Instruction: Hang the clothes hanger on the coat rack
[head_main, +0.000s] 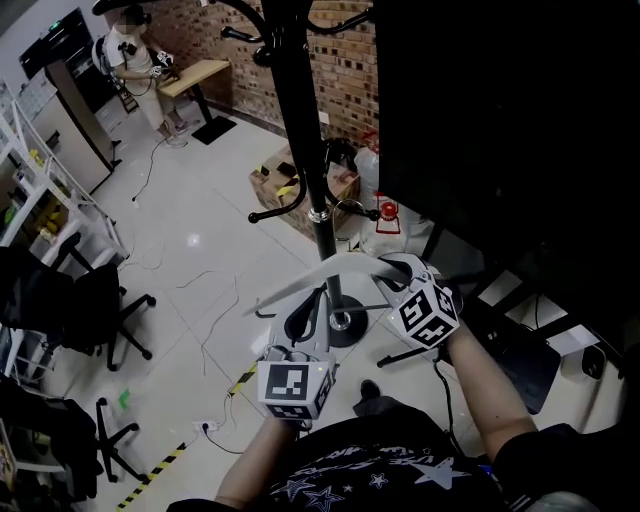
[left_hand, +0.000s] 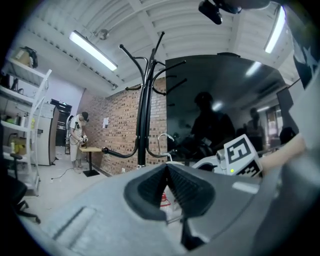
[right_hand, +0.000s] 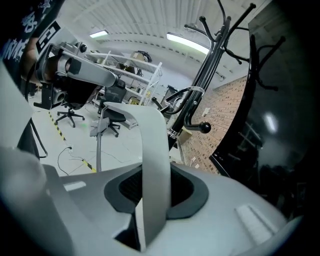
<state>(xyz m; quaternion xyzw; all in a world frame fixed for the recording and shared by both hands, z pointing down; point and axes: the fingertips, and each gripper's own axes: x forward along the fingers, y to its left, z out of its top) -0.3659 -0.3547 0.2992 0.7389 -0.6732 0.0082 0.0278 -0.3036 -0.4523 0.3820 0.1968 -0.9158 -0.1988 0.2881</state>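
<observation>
Clamping right gripper (head_main: 398, 272) part-closed on one white arm of clothes hanger (head_main: 325, 270), held it at frame centre, just in front of coat rack (head_main: 300, 120) pole. Had left gripper (head_main: 303, 330) shut & empty, lower left, near hanger's other end. Judged risks: off-centre grip could let hanger swing, so wire hook (head_main: 345, 205) could miss rack arm or knock pole; hanger could drop. Counted: 1 hanger, 1 rack, 2 grippers.
</observation>
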